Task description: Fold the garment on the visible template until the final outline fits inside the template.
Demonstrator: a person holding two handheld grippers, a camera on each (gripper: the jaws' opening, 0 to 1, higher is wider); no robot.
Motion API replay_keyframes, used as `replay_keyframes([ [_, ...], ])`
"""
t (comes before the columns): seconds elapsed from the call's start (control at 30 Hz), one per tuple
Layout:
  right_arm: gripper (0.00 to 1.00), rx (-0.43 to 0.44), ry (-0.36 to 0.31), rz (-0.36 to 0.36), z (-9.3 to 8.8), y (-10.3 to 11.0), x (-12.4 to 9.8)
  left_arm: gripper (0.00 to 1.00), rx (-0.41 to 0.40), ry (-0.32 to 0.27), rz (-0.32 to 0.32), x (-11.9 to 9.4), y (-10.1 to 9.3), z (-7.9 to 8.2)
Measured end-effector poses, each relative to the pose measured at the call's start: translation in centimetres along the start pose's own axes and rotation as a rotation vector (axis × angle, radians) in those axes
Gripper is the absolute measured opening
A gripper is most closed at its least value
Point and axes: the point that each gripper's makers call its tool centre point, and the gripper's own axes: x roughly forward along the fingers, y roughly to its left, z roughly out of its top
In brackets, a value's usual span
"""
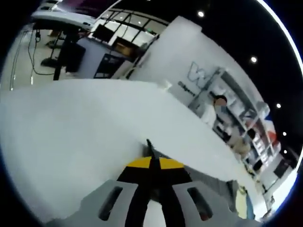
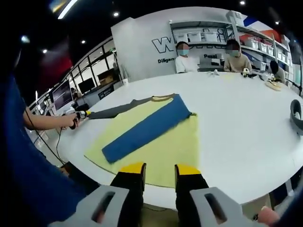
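I count one white table (image 2: 236, 123), one yellow template (image 2: 165, 146) near its front edge, and one garment (image 2: 147, 125), blue and folded into a long strip lying diagonally across the template, a grey sleeve (image 2: 111, 111) trailing off toward the left gripper (image 2: 80, 114). Two people sit at the far side. Wall lettering starts with "W"; the rest I cannot read. Right gripper (image 2: 158, 170): jaws apart, holding nothing. Left gripper's jaws in its own view are pressed together.
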Motion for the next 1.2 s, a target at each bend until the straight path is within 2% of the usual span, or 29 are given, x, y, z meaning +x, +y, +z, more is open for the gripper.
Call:
replay_keyframes([
  [0.1,0.19,0.003,-0.004,0.003,0.1,0.0,0.1,0.0,0.049,0.007,-0.004,0.0,-0.4,0.1],
  [0.13,0.2,0.003,-0.005,0.003,0.1,0.0,0.1,0.0,0.051,0.003,-0.012,-0.5,-1.5,0.2],
  [0.17,0.2,0.004,-0.008,0.003,0.0,0.0,0.1,0.0,0.054,-0.001,-0.021,-0.6,-1.6,0.3],
  [0.37,0.2,0.015,-0.018,0.015,-0.4,-0.6,0.3,0.0,0.166,0.008,-0.077,-0.9,-3.4,0.7],
  [0.57,0.2,0.027,-0.031,0.024,-0.5,-1.5,0.4,0.0,0.264,0.016,-0.176,-1.5,-7.4,1.5],
  [0.63,0.21,0.028,-0.034,0.03,-0.5,-1.9,0.5,0.0,0.314,0.025,-0.219,-1.8,-9.2,1.8],
  [0.67,0.22,0.03,-0.028,0.04,-0.4,-2.1,0.6,0.0,0.33,0.024,-0.252,-2.2,-11.3,1.4],
  [0.7,0.23,0.025,-0.016,0.048,-0.4,-2.3,0.7,0.0,0.337,0.024,-0.275,-2.6,-12.4,1.6],
  [0.83,0.28,0.019,-0.002,0.068,-0.3,-3.3,1.1,0.0,0.39,0.039,-0.359,-3.5,-16.5,1.1],
  [0.93,0.29,0.017,-0.002,0.086,-0.1,-3.8,1.4,0.0,0.421,0.037,-0.394,-4.5,-18.9,1.0],
  [1.0,0.3,0.019,0.006,0.106,-0.2,-4.3,1.7,0.0,0.465,0.041,-0.444,-5.7,-21.6,0.6],
  [1.07,0.3,0.019,0.011,0.125,-0.5,-4.1,1.8,0.0,0.468,0.045,-0.454,-6.2,-22.4,0.4],
  [1.13,0.31,0.034,0.018,0.154,-0.8,-3.8,2.0,0.0,0.474,0.055,-0.488,-7.3,-24.7,-0.2],
  [1.2,0.31,0.032,0.028,0.163,-1.3,-3.8,2.0,0.0,0.483,0.066,-0.506,-7.4,-25.6,-0.5],
])
